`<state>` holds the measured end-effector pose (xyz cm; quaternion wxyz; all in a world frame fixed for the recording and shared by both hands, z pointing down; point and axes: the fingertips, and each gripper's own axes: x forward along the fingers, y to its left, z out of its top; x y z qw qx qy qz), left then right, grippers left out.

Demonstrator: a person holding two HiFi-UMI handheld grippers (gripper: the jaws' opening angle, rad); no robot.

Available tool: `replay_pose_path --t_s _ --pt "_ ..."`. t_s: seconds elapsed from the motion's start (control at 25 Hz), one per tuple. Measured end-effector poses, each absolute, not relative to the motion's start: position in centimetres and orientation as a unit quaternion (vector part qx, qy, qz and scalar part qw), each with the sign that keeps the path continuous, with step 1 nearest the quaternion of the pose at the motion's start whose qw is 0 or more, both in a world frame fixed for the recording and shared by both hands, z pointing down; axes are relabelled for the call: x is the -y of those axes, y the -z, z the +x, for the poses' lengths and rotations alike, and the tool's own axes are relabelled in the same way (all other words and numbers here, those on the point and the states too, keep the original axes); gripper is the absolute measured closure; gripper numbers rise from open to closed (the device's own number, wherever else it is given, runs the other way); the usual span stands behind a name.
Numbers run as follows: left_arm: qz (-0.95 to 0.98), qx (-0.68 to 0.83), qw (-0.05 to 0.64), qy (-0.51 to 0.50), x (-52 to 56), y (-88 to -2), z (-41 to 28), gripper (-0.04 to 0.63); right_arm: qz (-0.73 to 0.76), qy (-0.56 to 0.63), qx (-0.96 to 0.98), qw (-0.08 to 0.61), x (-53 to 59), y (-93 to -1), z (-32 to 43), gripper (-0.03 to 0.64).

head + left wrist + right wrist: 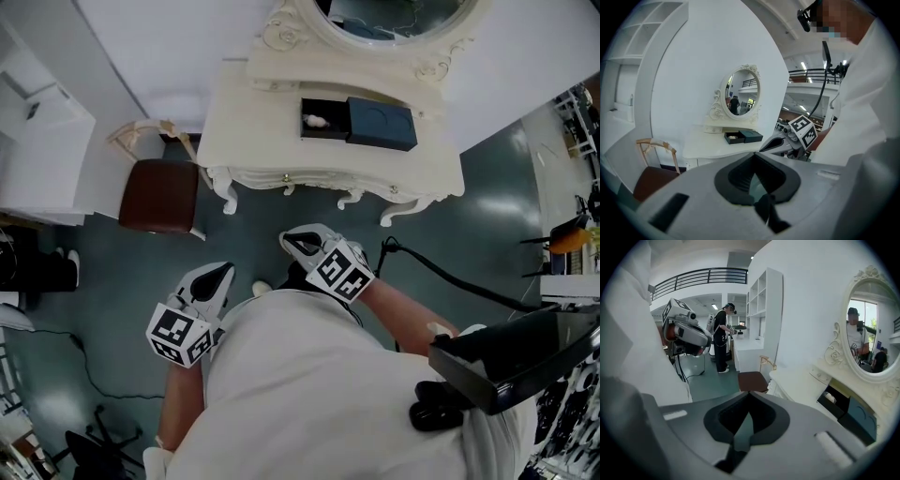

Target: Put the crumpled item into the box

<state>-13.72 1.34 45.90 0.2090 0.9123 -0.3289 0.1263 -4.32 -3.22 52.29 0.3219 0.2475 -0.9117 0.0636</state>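
On the white dressing table [253,141] stands an open black box [324,132] with a small white crumpled item [316,121] inside it. Its dark blue lid [382,123] lies against the box's right side. Both grippers hang over the floor, close to my body and well short of the table. My left gripper [223,269] is shut with nothing in it. My right gripper [292,242] is also shut and holds nothing. The left gripper view shows the box [735,138] far off; the right gripper view shows it [836,402] at the right.
A chair with a brown seat [159,195] stands left of the table. An oval mirror [394,19] rises behind the table. A black cable [441,277] runs across the floor at the right. White shelving [37,141] fills the left. A person in black [721,338] stands far back.
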Motion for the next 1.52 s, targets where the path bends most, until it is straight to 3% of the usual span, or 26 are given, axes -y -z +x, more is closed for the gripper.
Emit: replay_pose_path --t_s 1.52 --pt "0.911 0.324 0.218 -0.131 -0.89 -46.54 -13.22 0.594 0.235 -0.051 0.915 0.325 3.5 -52.25 -4.67 0.617"
